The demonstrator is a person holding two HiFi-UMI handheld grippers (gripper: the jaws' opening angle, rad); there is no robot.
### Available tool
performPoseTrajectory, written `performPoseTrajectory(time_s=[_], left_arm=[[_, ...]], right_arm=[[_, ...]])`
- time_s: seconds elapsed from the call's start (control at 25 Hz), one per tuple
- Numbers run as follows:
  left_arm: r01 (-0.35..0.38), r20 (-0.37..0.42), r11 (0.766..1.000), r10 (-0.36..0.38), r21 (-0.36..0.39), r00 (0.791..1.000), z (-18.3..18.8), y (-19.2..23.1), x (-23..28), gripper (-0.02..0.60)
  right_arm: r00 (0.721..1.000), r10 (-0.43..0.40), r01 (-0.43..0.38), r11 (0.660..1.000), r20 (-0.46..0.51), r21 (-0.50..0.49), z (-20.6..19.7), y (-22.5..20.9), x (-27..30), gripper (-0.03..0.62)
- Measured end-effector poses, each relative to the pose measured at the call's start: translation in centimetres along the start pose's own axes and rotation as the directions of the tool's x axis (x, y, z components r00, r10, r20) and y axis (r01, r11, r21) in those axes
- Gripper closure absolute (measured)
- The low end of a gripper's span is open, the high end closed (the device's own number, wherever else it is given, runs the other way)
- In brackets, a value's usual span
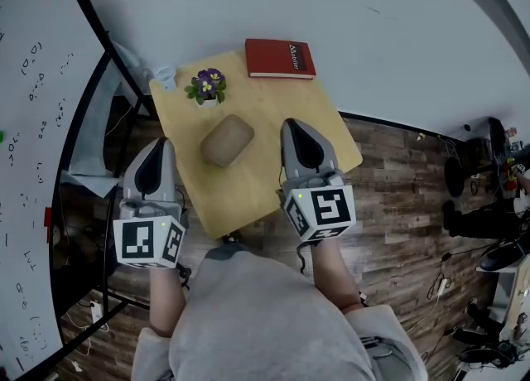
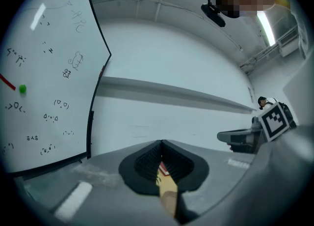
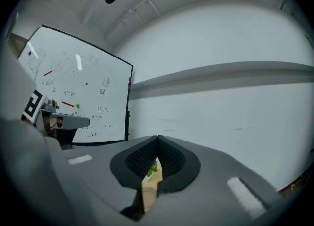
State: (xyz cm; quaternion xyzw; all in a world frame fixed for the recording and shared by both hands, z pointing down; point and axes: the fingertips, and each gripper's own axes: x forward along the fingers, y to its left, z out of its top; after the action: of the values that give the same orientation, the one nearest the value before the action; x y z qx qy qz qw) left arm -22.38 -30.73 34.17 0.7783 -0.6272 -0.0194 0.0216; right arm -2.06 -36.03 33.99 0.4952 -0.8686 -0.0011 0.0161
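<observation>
L tool (image 1: 161, 142) & R tool (image 1: 291, 124): tips pressed together, both empty.
Brown lump (image 1: 226, 140) sits on wood worktop (image 1: 252, 179) between them; flower pot (image 1: 206, 86) & red book (image 1: 280, 58) farther back.

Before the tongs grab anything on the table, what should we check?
1. Left tongs empty: ok, shut on nothing.
2. Right tongs empty: ok, shut on nothing.
3. Tongs open enough to grab: not ok, both shut.
4. Tan lump free: ok, it lies between the tongs, untouched.
5. Flower pot upright: ok.
6. Red book flat on the table: ok, at the far edge.
</observation>
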Motion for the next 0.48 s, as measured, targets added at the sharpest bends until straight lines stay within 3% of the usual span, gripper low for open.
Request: performPoseTrajectory(time_s=[0.24, 0.48], left_arm=[[0.015, -0.091, 0.999, -0.018, -0.029, 0.996, -3.6, 1.7, 2.3, 0.576], [0.044, -0.201, 0.996, -0.058, -0.073, 0.978, -7.9, 2.4, 4.0, 0.564]], right_arm=[[0.995, -0.001, 0.004, 1.000, -0.097, 0.024, -3.6, 0.0, 2.5, 0.591], [0.976, -0.004, 0.026, 0.995, -0.218, 0.100, -8.3, -0.5, 4.3, 0.591]])
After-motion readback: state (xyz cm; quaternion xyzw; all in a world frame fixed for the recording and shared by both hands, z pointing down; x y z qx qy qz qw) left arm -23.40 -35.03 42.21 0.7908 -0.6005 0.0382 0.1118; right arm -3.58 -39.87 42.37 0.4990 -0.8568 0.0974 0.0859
